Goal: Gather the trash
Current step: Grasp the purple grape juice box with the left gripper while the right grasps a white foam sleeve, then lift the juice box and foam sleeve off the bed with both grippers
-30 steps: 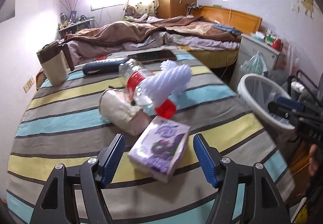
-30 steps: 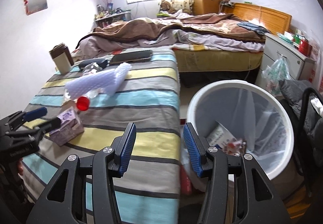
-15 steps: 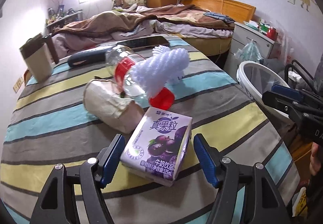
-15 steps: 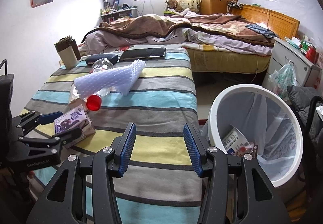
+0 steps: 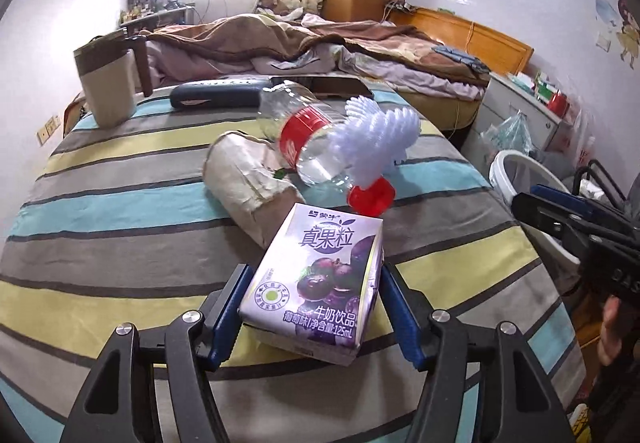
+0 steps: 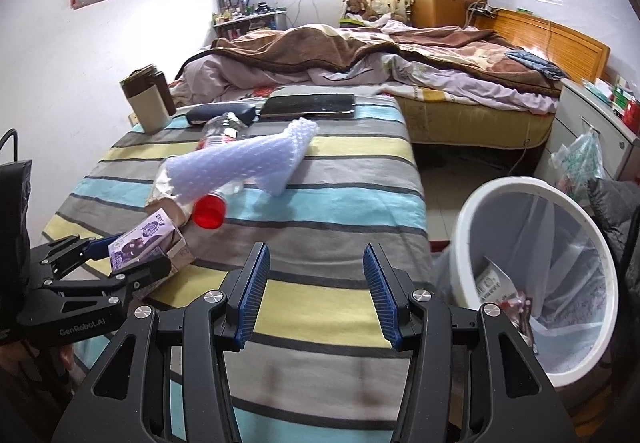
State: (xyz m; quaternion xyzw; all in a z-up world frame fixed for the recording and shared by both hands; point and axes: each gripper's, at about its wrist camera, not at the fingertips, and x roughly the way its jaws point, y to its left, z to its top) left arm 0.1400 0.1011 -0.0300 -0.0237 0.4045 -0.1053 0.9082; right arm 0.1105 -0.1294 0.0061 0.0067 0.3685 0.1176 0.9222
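Observation:
A purple milk-drink carton (image 5: 316, 275) lies flat on the striped table cover (image 5: 120, 203). My left gripper (image 5: 310, 307) straddles it. The jaws are closing with the carton between them, and a thin gap still shows at the right pad (image 5: 394, 303). Behind the carton lie a crumpled beige paper cup (image 5: 244, 179), a clear bottle (image 5: 308, 147) with a red cap, and a white bubble-wrap sheet (image 5: 380, 131). My right gripper (image 6: 314, 291) hangs open and empty over the table's near right edge, left of the white trash bin (image 6: 480, 203). The right wrist view shows the carton (image 6: 140, 243) at the far left.
A beige jug (image 5: 106, 91), a dark case (image 5: 216, 95) and a tablet (image 6: 308, 105) sit at the table's far end. An unmade bed (image 6: 360, 55) lies beyond. The lined bin holds some wrappers. A nightstand (image 6: 592, 115) with a hanging plastic bag stands at the right.
My left gripper came forward and down until the carton sat between its jaws, which narrowed a little. My right gripper drifted left, so the bin slid rightward in its view.

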